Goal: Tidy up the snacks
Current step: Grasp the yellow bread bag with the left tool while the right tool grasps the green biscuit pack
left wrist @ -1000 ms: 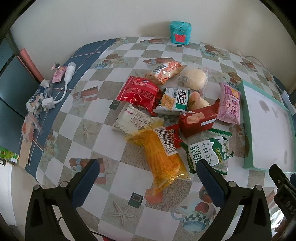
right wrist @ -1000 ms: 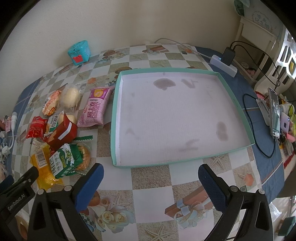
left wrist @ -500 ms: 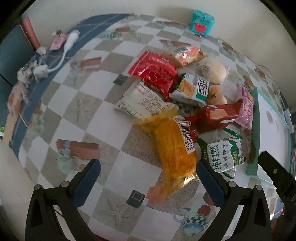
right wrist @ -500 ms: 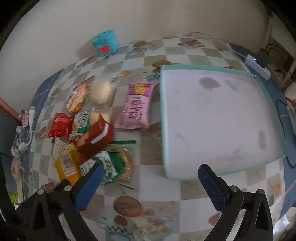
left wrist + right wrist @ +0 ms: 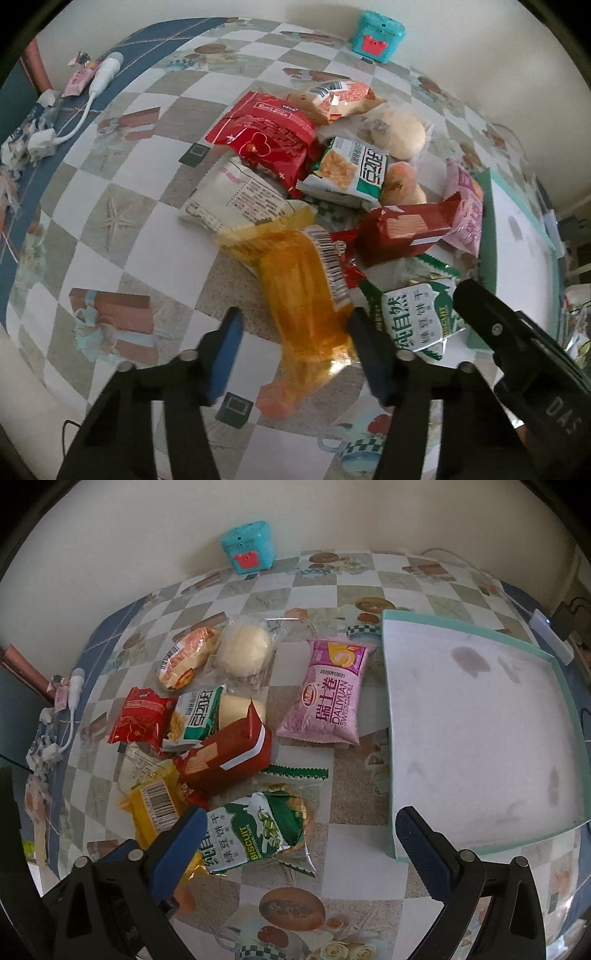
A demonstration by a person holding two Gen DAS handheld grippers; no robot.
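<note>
Several snack packets lie heaped on the checked tablecloth. My left gripper (image 5: 297, 350) points down over the long orange packet (image 5: 303, 295), which lies between its closing jaws. The right pad (image 5: 369, 354) is at the packet's edge and the left pad stands apart from it. My right gripper (image 5: 299, 849) is wide open above the green biscuit packet (image 5: 251, 830), with its right finger by the corner of the teal tray (image 5: 480, 720). A red wafer box (image 5: 225, 757) and a pink Swiss roll packet (image 5: 328, 698) lie close by. The right gripper's body (image 5: 517, 350) shows in the left wrist view.
A teal toy box (image 5: 249, 546) stands by the wall. A white cable and plug (image 5: 74, 122) lie at the table's left edge, and a power strip (image 5: 550, 635) sits past the tray. A red packet (image 5: 266, 129) and a wrapped bun (image 5: 243, 653) are farther back.
My left gripper has come down over the orange packet and its jaws have narrowed around it. My right gripper has moved left from the tray to the green biscuit packet.
</note>
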